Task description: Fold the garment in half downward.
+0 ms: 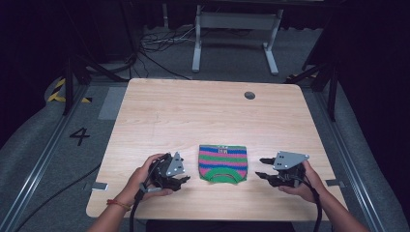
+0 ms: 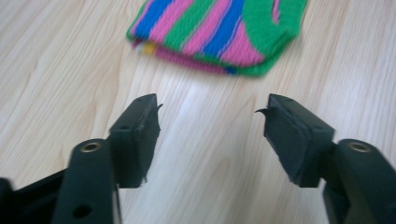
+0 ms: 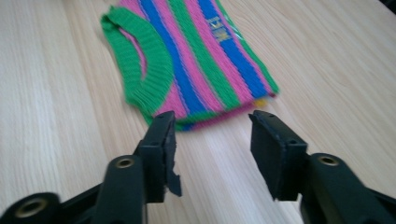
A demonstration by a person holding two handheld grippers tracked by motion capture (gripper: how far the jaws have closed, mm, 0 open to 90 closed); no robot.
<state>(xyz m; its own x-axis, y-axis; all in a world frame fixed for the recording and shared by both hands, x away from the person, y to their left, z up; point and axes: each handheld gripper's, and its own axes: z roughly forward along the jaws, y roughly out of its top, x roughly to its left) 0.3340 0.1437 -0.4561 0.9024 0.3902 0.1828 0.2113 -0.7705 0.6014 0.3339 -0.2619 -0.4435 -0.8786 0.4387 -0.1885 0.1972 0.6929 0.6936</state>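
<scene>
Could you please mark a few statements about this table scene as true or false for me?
1. The striped knit garment lies on the wooden table between the two grippers. True.
2. The left gripper is shut on the garment. False: its jaws stand open, apart from the garment, with bare table between them.
3. The right gripper is open. True: its jaws are spread and hold nothing.
4. The garment is striped red and yellow. False: the stripes are green, pink and blue.
5. The garment's green ribbed collar faces the far edge of the table. False: it lies at the near edge of the garment, toward the person.
</scene>
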